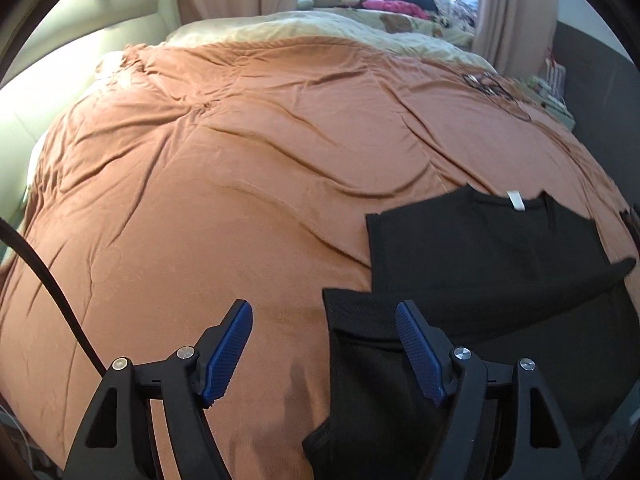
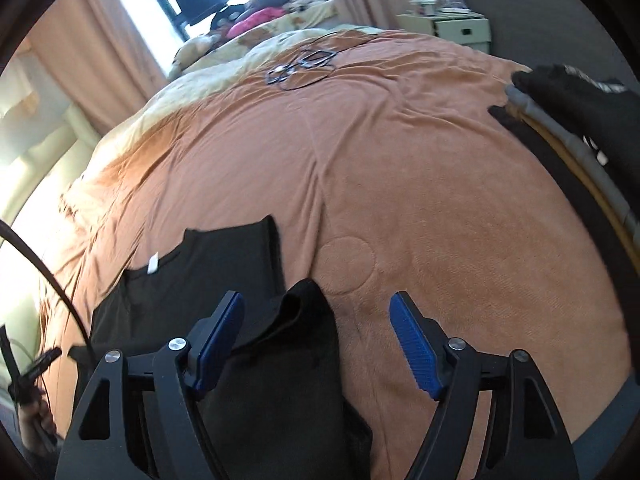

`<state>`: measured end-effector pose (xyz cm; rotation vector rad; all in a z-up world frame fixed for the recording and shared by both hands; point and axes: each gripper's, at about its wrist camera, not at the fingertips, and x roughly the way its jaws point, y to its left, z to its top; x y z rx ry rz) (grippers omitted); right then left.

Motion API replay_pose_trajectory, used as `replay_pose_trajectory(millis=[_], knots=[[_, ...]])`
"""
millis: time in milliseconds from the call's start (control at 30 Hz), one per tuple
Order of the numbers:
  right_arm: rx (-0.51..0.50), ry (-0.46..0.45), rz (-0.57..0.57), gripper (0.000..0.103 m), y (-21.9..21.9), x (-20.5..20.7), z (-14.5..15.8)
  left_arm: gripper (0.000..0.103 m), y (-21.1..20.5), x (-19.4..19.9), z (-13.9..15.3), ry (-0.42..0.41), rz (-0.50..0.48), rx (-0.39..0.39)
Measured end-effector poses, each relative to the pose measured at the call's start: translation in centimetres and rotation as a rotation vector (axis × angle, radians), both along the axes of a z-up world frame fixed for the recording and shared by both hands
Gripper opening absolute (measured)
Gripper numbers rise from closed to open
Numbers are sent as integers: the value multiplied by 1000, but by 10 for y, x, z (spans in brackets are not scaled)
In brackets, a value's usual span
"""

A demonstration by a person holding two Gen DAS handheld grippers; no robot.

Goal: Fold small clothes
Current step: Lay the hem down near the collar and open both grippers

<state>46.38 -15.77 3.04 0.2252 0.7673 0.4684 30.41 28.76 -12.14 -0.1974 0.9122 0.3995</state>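
Left wrist view, left to right. Dark cable point(image 1: 48, 280): curves across the lower left over the orange bedspread point(image 1: 220, 180). Left gripper point(image 1: 324, 344): jaws wide apart, nothing between the blue pads point(image 1: 228, 356); the left pad stands over bare bedspread, the right pad over black cloth. Black garment point(image 1: 480, 248): lies flat on the bedspread to the right of the gripper, white neck label point(image 1: 515, 201) at its far edge, a folded-over part reaching down under the right finger. Whether the pad touches the cloth cannot be told.

Right wrist view, left to right. Black garment point(image 2: 208, 272): lies left of centre on the bedspread point(image 2: 440, 180), label point(image 2: 153, 264) facing up; a raised fold runs down between the fingers, nearer the left one. Right gripper point(image 2: 318, 344): jaws wide apart, pads not pressing the cloth. Tangled cords point(image 2: 304, 66): far off on the bedspread. Stack of dark and grey cloth point(image 2: 568, 96): at the right edge, well apart from the garment.
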Motion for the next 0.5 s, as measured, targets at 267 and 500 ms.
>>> replay_pose_trajectory(millis=[267, 500], knots=[[-133, 85, 106, 74, 13, 4, -1, 76, -21, -1, -13, 91, -69, 26], [-274, 128, 102, 74, 36, 19, -26, 76, -27, 14, -41, 232, -95, 94]])
